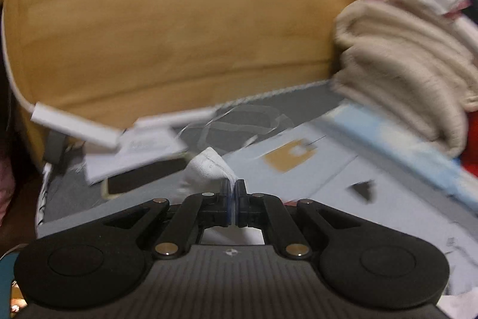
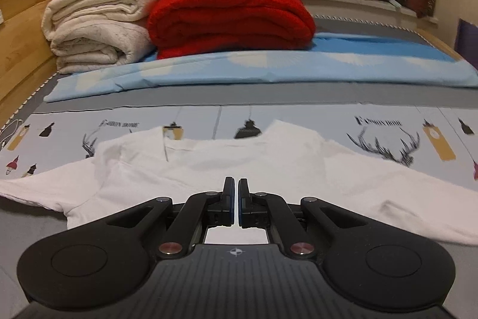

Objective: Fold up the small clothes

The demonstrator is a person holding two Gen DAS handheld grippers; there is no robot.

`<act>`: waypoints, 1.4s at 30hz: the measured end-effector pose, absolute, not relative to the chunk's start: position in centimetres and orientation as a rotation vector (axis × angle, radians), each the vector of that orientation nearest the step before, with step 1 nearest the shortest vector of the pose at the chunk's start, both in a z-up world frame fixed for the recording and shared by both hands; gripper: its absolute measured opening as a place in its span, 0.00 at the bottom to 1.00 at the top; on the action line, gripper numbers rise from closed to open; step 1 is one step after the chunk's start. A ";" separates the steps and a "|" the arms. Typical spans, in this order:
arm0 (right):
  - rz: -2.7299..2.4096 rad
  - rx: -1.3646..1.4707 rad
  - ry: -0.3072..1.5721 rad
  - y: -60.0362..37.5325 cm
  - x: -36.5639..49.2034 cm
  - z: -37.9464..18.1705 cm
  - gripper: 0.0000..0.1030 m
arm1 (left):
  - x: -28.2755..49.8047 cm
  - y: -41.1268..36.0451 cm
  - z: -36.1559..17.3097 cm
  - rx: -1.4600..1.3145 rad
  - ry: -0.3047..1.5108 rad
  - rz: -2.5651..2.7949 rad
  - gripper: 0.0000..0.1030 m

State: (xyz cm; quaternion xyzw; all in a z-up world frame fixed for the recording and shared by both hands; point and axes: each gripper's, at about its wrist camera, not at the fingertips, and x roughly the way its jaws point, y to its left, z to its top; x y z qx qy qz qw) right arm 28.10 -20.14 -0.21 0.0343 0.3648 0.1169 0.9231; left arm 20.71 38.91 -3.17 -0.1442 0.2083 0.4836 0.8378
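A small white t-shirt [image 2: 269, 166] lies spread flat on the patterned bed sheet [image 2: 388, 124], sleeves out to both sides. My right gripper [image 2: 234, 184] is shut and hovers low over the shirt's near hem; whether it pinches fabric is hidden. My left gripper [image 1: 234, 186] is shut on a corner of the white shirt [image 1: 209, 166], lifting a bunched fold of it above the sheet. The left wrist view is blurred.
A wooden bed frame [image 1: 179, 35] curves along the left. Folded beige blankets [image 2: 95, 29], a red blanket [image 2: 230, 17] and a light blue sheet [image 2: 269, 68] are stacked behind the shirt. White cables and an adapter [image 1: 74, 124], papers and a phone [image 1: 143, 178] lie near the frame.
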 end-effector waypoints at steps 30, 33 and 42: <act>0.128 0.596 1.041 -25.2 33.7 -10.9 0.23 | 33.7 18.4 -3.3 -0.421 0.787 0.405 0.16; 0.125 0.601 1.042 -24.3 35.4 -11.9 0.23 | 33.6 19.8 -3.1 -0.441 0.775 0.431 0.16; 0.118 0.539 1.008 -22.6 38.2 -13.6 0.07 | 34.3 21.8 -2.8 -0.435 0.776 0.460 0.16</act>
